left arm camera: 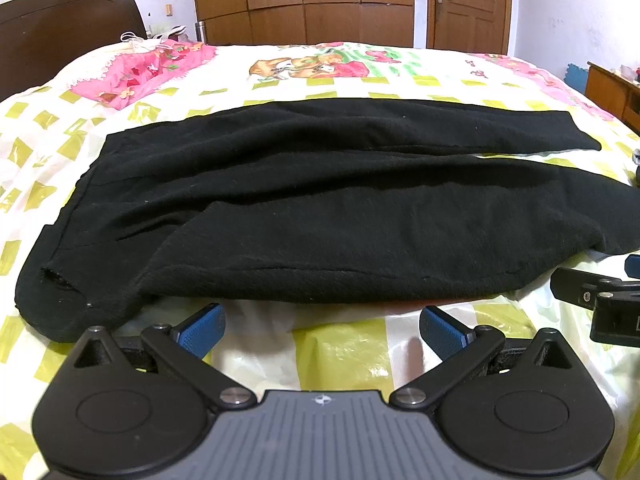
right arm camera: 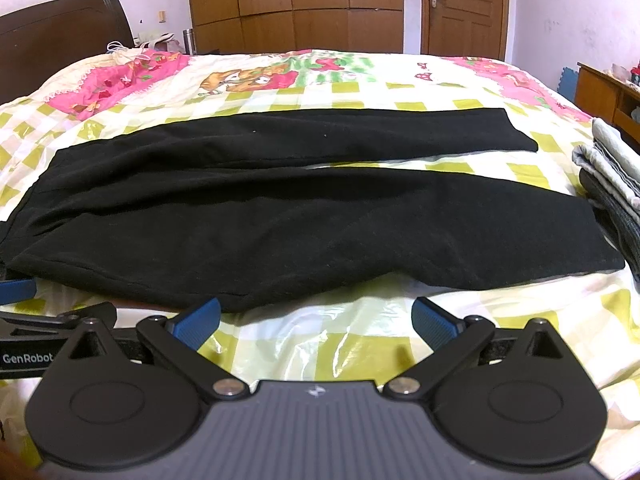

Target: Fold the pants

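Two grippers are held low over the near edge of a bed [left arm camera: 360, 80], side by side, both facing a pair of black pants [left arm camera: 320, 208]. The pants are spread flat across the bedspread, with the waist toward the left and the two legs stretched out to the right. The legs are parted slightly toward their ends, so that a thin strip of the checked bedspread is seen between them.

The left gripper [left arm camera: 322, 326] is opened wide, and nothing is held between its blue pads [left arm camera: 202, 330]; it is placed just short of the near hem of the pants, near the waist end. The right gripper [right arm camera: 316, 318] is likewise spread wide and empty, and its left pad [right arm camera: 198, 320] is seen just at the near edge of the cloth.

A stack of folded clothes [right arm camera: 612, 184] is seen at the right side of the bed, just beside the leg ends. A pink patterned pillow [left arm camera: 144, 72] is laid near the dark headboard [left arm camera: 60, 32], and a wooden wardrobe [left arm camera: 304, 0] and a door [left arm camera: 468, 4] are seen behind the bed.
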`<state>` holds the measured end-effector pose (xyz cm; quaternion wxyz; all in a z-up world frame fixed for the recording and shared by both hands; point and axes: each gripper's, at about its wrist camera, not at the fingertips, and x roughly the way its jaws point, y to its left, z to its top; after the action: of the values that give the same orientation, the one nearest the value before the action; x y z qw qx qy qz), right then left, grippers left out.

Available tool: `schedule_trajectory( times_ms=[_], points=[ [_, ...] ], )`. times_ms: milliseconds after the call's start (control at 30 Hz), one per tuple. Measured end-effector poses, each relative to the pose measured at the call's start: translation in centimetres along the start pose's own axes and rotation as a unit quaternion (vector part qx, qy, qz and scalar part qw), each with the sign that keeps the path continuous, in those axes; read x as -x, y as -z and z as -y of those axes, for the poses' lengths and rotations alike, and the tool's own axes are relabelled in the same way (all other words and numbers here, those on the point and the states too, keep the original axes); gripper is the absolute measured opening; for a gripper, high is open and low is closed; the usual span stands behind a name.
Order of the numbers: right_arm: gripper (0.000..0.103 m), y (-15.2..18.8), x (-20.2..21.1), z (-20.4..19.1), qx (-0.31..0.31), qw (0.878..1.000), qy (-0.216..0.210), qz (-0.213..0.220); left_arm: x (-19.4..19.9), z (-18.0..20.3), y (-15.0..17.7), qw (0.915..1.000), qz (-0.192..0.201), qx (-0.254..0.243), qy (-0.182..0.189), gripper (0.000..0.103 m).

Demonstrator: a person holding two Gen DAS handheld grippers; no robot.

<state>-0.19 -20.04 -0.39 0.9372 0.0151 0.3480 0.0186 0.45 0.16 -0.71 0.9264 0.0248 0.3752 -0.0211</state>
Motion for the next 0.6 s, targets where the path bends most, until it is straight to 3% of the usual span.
schedule_trajectory(
  times_ms=[600],
  points=[
    [0.101, 0.10, -0.45, 0.21, -0.002, 1.000, 0.002, -0.006, -0.40, 0.05, 0.05, 0.9999, -0.006, 0.002, 0.009, 0.103]
  ],
)
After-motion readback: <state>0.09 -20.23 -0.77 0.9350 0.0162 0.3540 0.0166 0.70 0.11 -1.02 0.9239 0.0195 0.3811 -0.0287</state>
